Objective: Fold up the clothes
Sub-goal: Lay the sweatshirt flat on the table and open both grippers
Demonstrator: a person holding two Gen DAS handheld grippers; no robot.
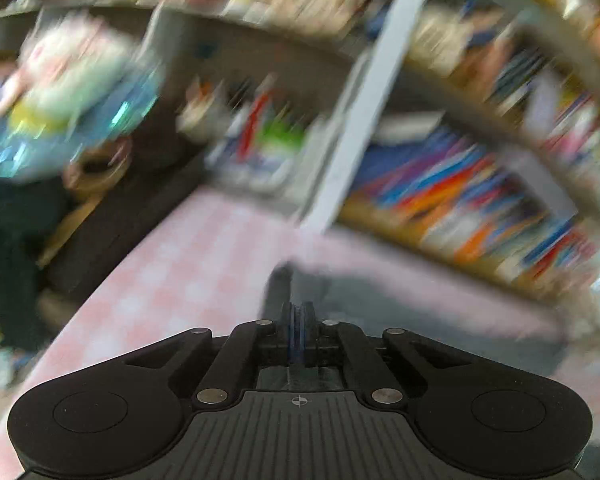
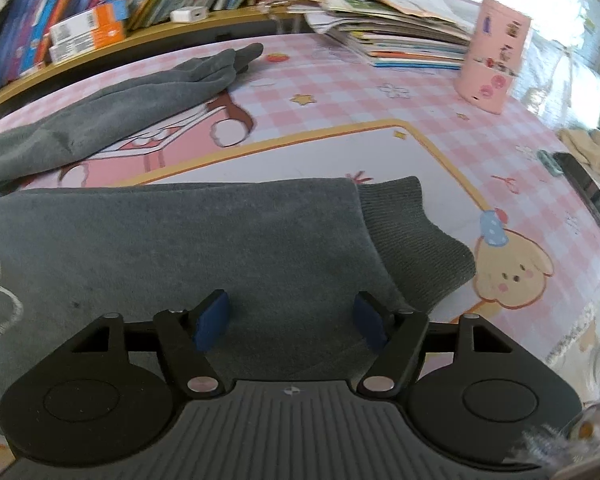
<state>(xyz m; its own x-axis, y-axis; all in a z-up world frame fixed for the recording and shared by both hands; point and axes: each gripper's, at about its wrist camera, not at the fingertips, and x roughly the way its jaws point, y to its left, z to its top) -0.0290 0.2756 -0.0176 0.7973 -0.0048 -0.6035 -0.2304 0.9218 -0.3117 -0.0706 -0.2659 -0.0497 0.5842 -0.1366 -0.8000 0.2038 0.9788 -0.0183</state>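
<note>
Your right tool (image 2: 293,322) hangs low over a grey sweatshirt (image 2: 172,248), its blue pads (image 2: 212,322) spread wide apart with nothing between them. The garment lies flat on the pink checked tabletop (image 2: 380,92). One sleeve stretches just ahead of the tool, and its ribbed cuff (image 2: 416,240) ends beside a cartoon puppy printed on the tabletop cover. The other sleeve (image 2: 140,96) trails away across the tabletop toward a shelf of books (image 2: 100,4) behind the sweatshirt. A stack of magazines (image 2: 388,28) sits beyond the sweatshirt at the tabletop's far edge, with a pink cylindrical container (image 2: 494,56) standing upright just beside the stack. A dark phone (image 2: 588,192) lies well apart from the cuff, near the tabletop's edge.

Your left tool (image 1: 299,326) shows its pads pressed together. Dark grey cloth (image 1: 340,296) rises just ahead of them, but heavy motion blur hides whether the fabric is pinched. Beyond it, the blur leaves only smeared bookshelves (image 1: 460,192) behind the tabletop.
</note>
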